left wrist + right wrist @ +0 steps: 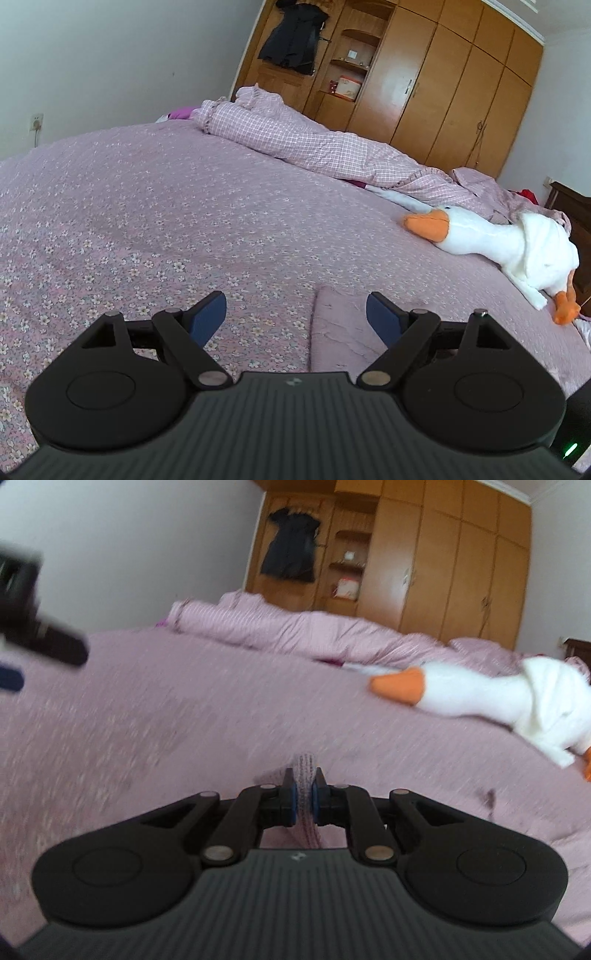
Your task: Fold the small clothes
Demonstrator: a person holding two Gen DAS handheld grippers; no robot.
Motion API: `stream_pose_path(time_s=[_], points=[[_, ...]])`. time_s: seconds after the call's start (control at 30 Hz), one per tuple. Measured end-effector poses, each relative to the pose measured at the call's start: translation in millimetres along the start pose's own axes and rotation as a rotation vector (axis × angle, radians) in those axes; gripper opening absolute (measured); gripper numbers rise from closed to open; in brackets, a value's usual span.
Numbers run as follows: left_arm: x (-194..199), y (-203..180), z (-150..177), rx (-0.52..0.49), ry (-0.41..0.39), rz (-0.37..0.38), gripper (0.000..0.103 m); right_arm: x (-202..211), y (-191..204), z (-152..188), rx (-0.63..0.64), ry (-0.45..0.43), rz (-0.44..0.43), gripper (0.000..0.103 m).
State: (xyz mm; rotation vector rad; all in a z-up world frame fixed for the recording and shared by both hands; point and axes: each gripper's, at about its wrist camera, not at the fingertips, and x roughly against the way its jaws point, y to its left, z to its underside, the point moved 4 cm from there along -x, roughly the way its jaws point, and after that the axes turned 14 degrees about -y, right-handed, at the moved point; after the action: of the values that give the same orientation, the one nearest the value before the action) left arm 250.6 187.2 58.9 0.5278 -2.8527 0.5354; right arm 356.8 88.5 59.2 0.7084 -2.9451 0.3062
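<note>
The right gripper point(303, 797) pinches a bunched edge of the pink garment point(304, 771); its view is blurred. The left gripper point(295, 314) hangs wide apart, empty, the garment's point(343, 332) flat part at its five o'clock on the bed point(166, 221). Best to carry the pinched edge over evenly. A plush goose point(498, 240) lies at two o'clock, well apart.

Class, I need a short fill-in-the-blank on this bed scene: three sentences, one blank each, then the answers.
1. The right gripper is shut on a piece of pink ____.
2. The left gripper is ____, holding nothing.
3. The white goose toy has a beak coloured ____.

Missing words: cloth; open; orange
</note>
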Motion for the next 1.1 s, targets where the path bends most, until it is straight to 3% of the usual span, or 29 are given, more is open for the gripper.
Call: stream_pose_path(time_s=[0.23,0.5,0.63,0.7,0.87,1.03,1.1], points=[[-1,-5,3,-0.041,-0.021,-0.029,0.088,5,10,3,0.011,0.001,-0.068,0.012],[-3,-3,6,-0.02,0.002,-0.017,0.088,11,20,14,0.011,0.074,-0.16,0.015],[-3,-6,7,-0.031,0.004,-0.01,0.088,21,20,14,-0.066,0.081,-0.212,0.017],[-3,-7,8,-0.033,0.009,-0.011,0.088,22,21,15,-0.11,0.087,-0.245,0.028],[-3,-10,10,-0.041,0.014,0.0,0.088,26,20,14,-0.201,0.096,-0.295,0.028],[0,-12,19,-0.055,0.025,0.015,0.088,40,-16,17,-0.444,0.092,-0.208,0.031],[3,-12,27,-0.032,0.03,0.038,0.088,52,-35,25,-0.528,0.091,-0.139,0.04]])
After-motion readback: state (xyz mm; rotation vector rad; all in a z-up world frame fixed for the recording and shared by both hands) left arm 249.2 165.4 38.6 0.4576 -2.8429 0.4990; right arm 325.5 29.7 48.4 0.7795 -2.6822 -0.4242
